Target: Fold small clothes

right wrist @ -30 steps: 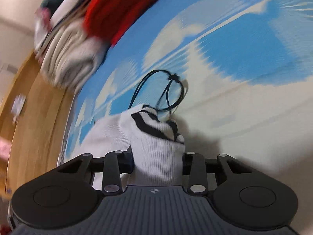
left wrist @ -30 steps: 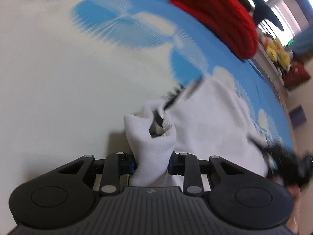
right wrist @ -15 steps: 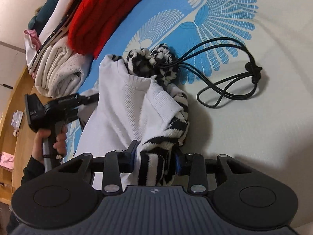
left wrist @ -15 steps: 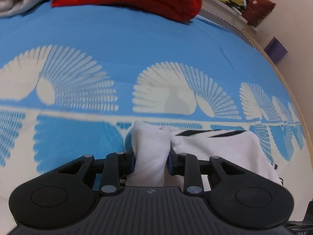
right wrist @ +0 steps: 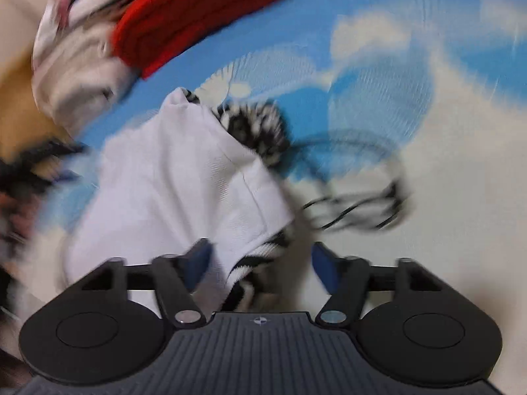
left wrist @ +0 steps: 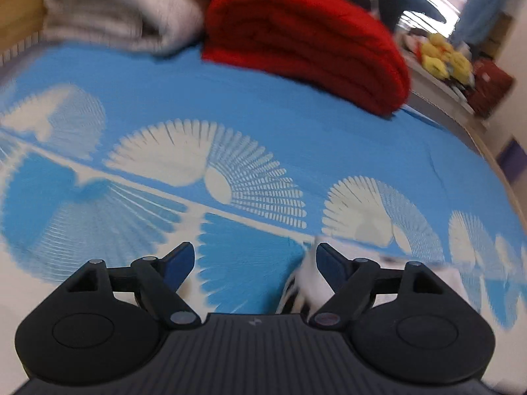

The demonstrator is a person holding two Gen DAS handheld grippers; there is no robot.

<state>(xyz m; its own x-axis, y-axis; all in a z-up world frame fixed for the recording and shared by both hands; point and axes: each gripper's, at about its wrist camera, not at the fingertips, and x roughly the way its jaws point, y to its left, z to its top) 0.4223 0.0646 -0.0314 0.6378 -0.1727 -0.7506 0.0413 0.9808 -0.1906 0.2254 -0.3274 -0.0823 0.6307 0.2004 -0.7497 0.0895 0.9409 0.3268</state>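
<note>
Both grips let go since a second ago: left gripper (left wrist: 253, 260) jaws opening, white garment (left wrist: 313, 283) beside its right finger; right gripper (right wrist: 260, 260) opening over garment (right wrist: 178, 177) folded on bedspread (right wrist: 461, 214), tidying likely remains.

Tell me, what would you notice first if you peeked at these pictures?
Probably the bright red blanket, folded at the far side of the blue-and-white bedspread. Next comes the white sweater with zebra-striped trim, lying on the bedspread in front of the right gripper, whose jaws are opening around its hem. A black cord lies looped just right of the sweater.
</note>
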